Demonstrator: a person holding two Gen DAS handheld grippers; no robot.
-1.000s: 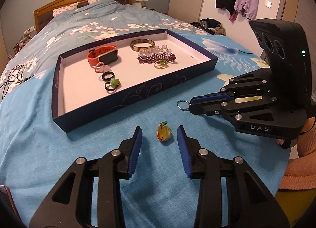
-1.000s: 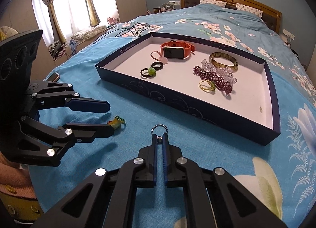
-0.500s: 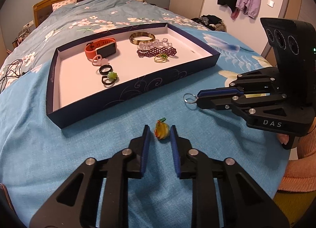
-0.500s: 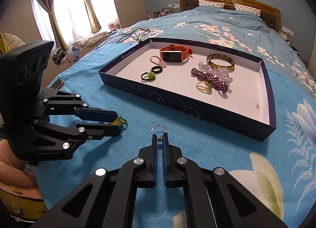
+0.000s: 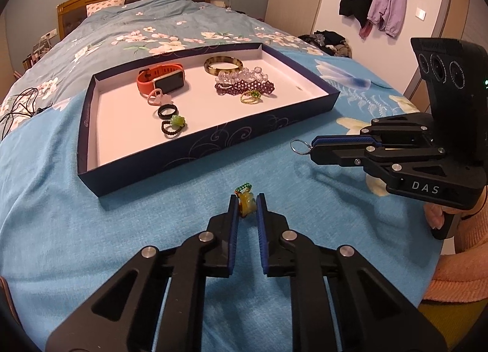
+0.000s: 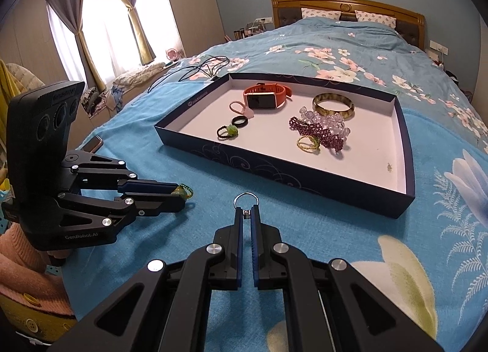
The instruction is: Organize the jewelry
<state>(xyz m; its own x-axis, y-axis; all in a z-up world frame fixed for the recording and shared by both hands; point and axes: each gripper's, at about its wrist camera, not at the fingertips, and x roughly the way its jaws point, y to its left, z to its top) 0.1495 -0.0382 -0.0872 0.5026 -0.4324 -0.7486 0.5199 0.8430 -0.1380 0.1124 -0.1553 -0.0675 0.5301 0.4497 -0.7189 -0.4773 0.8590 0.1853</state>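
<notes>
Closing in just then, my left claw (image 5: 246, 206) had its blue ribbed pads pressed on either side of a small amber-yellow charm (image 5: 245, 203), a glossy lump with a green beaded loop at its top. It sat on the fuzzy turquoise blanket (image 5: 122, 230) covering the bed, just in front of the tray's near wall. My right claw (image 6: 246, 211) was fully clamped, its black angular fingers pinching the stub of a thin silver key ring (image 6: 246, 199), whose round wire loop stuck out past the tips above the blanket.

Beyond both claws lay the shallow rectangular tray (image 5: 213, 144), dark navy card outside with pale swirl patterns, plain white inside. On its floor I saw an orange rubbery watch (image 5: 161, 79) with a dark glass face, a mottled brown-and-cream bangle (image 5: 223, 64), a heap of clear faceted beads (image 5: 241, 75) against a knotted strand of purple beads (image 5: 244, 87), and a thin gold ring with a green stone (image 5: 251, 96) touching that strand. Nearer the front were a pink beaded ring (image 5: 155, 97), a smooth black band (image 5: 167, 112) and a black corded ring carrying a pale green bead (image 5: 174, 126).

A fuzzy peach sleeve (image 5: 457, 275) showed at the edge behind my right claw's handle.
</notes>
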